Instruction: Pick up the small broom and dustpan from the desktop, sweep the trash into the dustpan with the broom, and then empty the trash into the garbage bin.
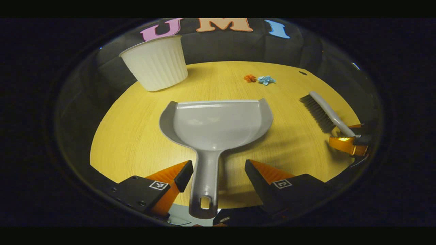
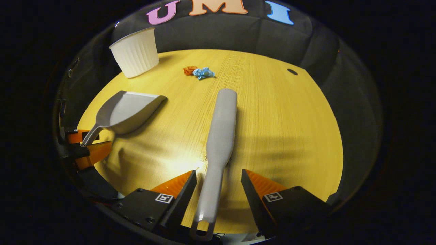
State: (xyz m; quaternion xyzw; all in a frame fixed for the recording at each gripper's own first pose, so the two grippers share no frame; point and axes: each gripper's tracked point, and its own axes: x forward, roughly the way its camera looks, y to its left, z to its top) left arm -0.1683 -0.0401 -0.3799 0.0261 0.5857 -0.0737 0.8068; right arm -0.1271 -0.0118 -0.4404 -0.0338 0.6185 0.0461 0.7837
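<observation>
Both tools lie ungrasped on the bench (image 2: 272, 112): left tongs (image 1: 219, 170) wide astride the dustpan (image 1: 218, 124) handle, right tongs (image 2: 218, 180) wide astride the broom (image 2: 219, 136), trash (image 2: 199, 72) unswept at 12 o'clock, bin (image 2: 135, 52) at 11.

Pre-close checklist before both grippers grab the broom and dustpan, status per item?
1. Dustpan handle lies between the left gripper fingers: ok; jaws open, a gap shows on each side.
2. Broom handle lies between the right gripper fingers: ok; jaws open, not yet pressing.
3. Fingers actually touching either handle: cannot tell.
4. Trash in sight: ok; orange scrap and blue scrap lie together on the table, ahead of the broom tip.
5. Garbage bin upright at the table's far left: ok.
6. Bare table between broom and scraps: ok.
</observation>
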